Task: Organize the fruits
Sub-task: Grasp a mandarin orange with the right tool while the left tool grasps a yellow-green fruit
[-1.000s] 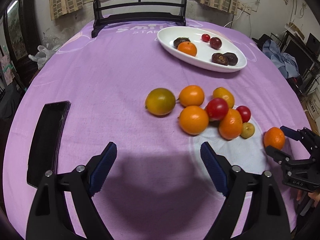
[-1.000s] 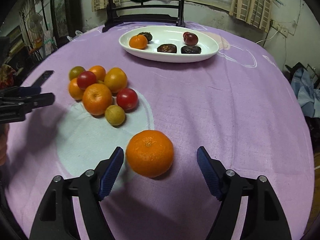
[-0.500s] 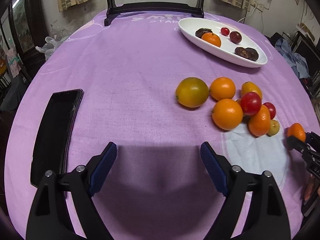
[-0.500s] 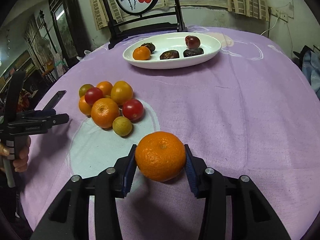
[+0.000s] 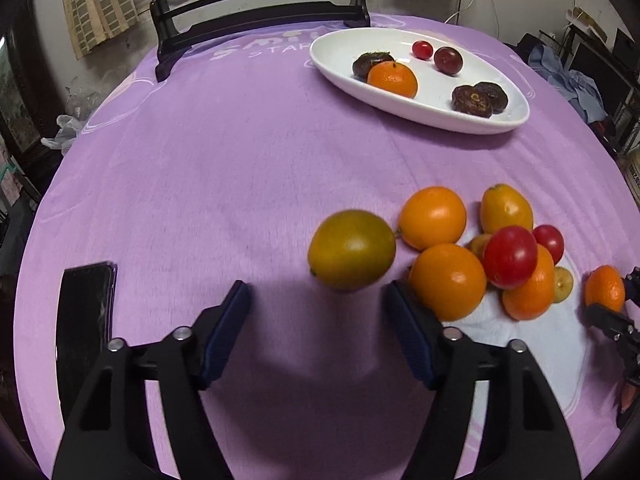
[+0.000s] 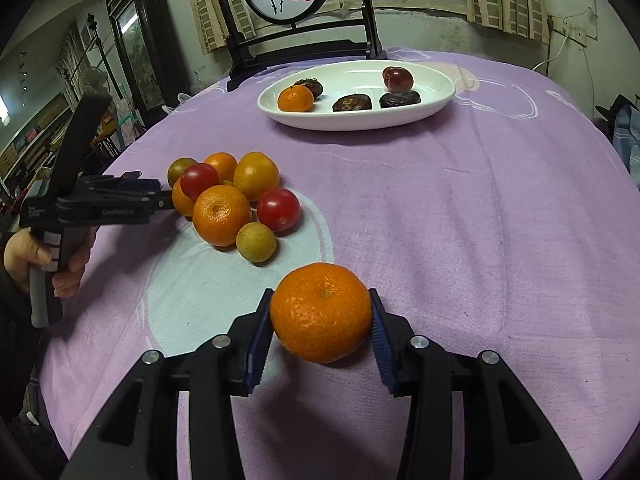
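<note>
My right gripper (image 6: 320, 300) is shut on a mandarin (image 6: 322, 312), its blue pads pressing both sides, just off the purple cloth. A pile of oranges, red tomatoes and small yellow fruits (image 6: 224, 200) lies to its left. In the left wrist view my left gripper (image 5: 318, 312) has its jaws closing, with a green-yellow citrus (image 5: 352, 248) just ahead of the fingertips and untouched. An orange (image 5: 448, 280) sits close to the right finger. The white oval plate (image 5: 420, 116) at the back holds a mandarin, dark fruits and red ones.
A black phone (image 5: 84, 320) lies on the cloth left of my left gripper. A dark wooden chair (image 5: 260, 12) stands behind the table. A person's hand (image 6: 24, 252) holds the left gripper's handle. The table edge curves away on the right.
The right gripper went from open around the mandarin to shut on it and raised it slightly. The left gripper moved in toward the green-yellow citrus and its jaws narrowed.
</note>
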`<state>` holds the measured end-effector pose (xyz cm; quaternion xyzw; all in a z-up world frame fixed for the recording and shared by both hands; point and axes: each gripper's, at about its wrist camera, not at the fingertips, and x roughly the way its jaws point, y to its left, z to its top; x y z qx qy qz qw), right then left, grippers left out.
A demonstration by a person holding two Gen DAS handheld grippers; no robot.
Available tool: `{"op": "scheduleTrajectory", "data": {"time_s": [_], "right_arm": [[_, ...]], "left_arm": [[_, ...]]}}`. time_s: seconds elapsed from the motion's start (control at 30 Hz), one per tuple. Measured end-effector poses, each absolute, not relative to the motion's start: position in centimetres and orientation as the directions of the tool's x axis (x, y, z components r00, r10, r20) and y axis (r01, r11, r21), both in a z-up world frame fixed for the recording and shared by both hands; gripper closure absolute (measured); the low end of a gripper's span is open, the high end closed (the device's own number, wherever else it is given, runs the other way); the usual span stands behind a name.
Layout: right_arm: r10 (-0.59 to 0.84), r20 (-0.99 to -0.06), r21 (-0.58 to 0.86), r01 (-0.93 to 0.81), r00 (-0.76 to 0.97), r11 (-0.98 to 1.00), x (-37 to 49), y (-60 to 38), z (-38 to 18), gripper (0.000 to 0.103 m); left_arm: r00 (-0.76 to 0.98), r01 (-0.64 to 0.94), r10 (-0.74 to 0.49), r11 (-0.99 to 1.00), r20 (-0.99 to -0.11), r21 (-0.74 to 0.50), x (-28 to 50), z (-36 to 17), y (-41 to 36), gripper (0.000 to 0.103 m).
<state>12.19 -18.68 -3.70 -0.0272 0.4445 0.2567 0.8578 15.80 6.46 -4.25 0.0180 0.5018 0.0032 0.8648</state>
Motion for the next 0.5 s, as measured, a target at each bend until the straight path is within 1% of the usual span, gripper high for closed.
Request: {"op": "scheduleTrajectory", "data": {"time_s": [0.07, 0.13, 0.17, 0.2, 0.23, 0.37, 0.5], "right_arm": [[0.416, -0.777, 0.181, -0.465, 0.473, 0.867, 12.2, -18.7, -3.7, 0.057], [0.416, -0.777, 0.181, -0.466, 0.473, 0.866, 12.2, -18.7, -3.7, 0.057], [0.416, -0.777, 0.181, -0.465, 0.472, 0.866, 12.2, -18.7, -3.7, 0.057], [0.416, -0.777, 0.181, -0.466, 0.473, 0.866, 12.2, -18.7, -3.7, 0.057], [0.418, -0.776, 0.183, -0.465, 0.473, 0.866, 12.2, -18.7, -3.7, 0.057], [0.424, -0.774, 0.192, -0.463, 0.471, 0.865, 12.3, -18.8, -3.7, 0.057], [0.425, -0.772, 0.194, -0.463, 0.472, 0.865, 12.3, -18.9, -3.7, 0.057]], "left_arm": [[0.498, 0.022, 0.005, 1.0, -0.867, 0.019, 16.5, -4.3, 6.5, 0.044], [0.505, 0.034, 0.004, 0.999, -0.863, 0.025, 17.0, -4.3, 6.2, 0.048], [0.512, 0.047, -0.001, 0.999, -0.859, 0.027, 17.2, -4.3, 6.0, 0.054], [0.518, 0.063, -0.01, 0.998, -0.855, 0.027, 17.3, -4.3, 5.8, 0.058], [0.525, 0.078, -0.021, 0.997, -0.851, 0.023, 17.4, -4.2, 5.5, 0.067], [0.556, 0.051, -0.009, 0.998, -0.831, 0.024, 17.0, -4.3, 5.2, 0.068], [0.546, 0.039, -0.02, 0.999, -0.838, 0.002, 16.7, -4.2, 5.5, 0.068]]}}
